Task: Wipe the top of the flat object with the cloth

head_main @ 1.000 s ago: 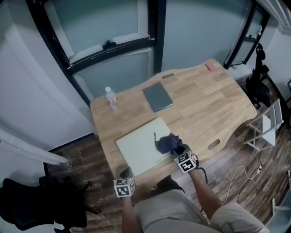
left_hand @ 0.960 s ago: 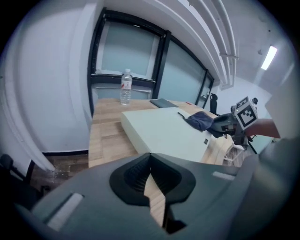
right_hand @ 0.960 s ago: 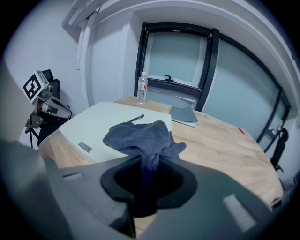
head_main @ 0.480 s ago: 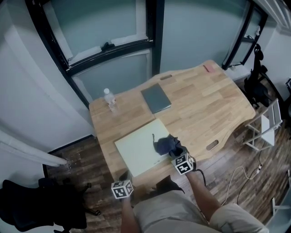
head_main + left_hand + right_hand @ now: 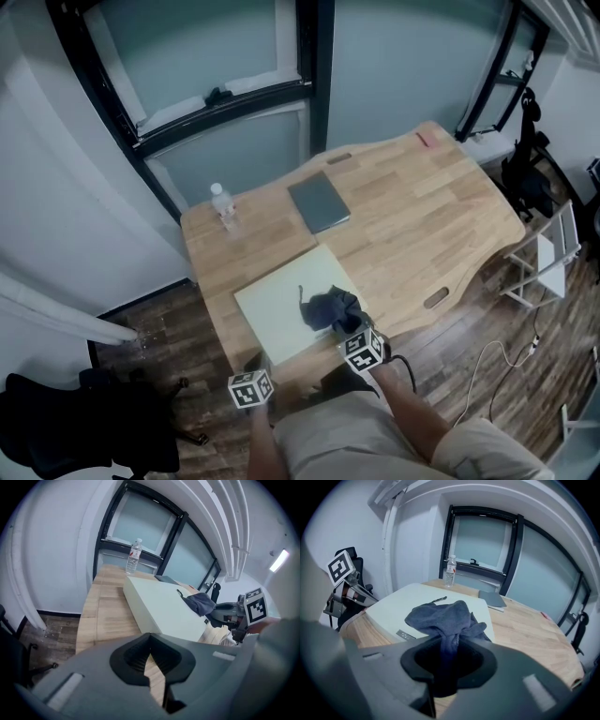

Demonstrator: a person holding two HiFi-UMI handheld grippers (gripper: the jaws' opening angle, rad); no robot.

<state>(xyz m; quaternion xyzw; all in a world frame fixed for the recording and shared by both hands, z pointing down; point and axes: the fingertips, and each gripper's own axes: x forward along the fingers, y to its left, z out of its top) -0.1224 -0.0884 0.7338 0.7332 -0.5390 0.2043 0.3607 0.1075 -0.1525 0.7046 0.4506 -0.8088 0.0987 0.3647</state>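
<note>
On the near left part of the light wooden table (image 5: 422, 216) lies the flat object (image 5: 272, 314), a pale cream slab set askew to the table's edge; its top is bare over its left half. Toward its near right corner sits the cloth (image 5: 326, 307), a dark blue-grey rag bunched in a loose heap, touching the slab's top; a thin dark tail of it points away toward the middle of the slab.

At the cloth's near side stands the right gripper (image 5: 345, 324), its marker cube just behind, over the table's near edge; in the right gripper view its jaws are closed on a twisted lower fold of the cloth (image 5: 440, 616), which rises out of the jaws and spreads forward over the flat object (image 5: 393, 604); so the cloth lies directly ahead of this claw and partly inside it.

Off the slab's near left corner, beside the table's edge, the left gripper (image 5: 255, 362) is held apart from the cloth; in the left gripper view its jaws (image 5: 152, 660) are drawn together to a thin slit with nothing between them, only table wood showing through; the flat object (image 5: 159, 606) lies ahead and to its right.

Farther back on the table stand a clear water bottle (image 5: 222, 204) and a thin grey slab (image 5: 319, 202), well apart from the cloth.
</note>
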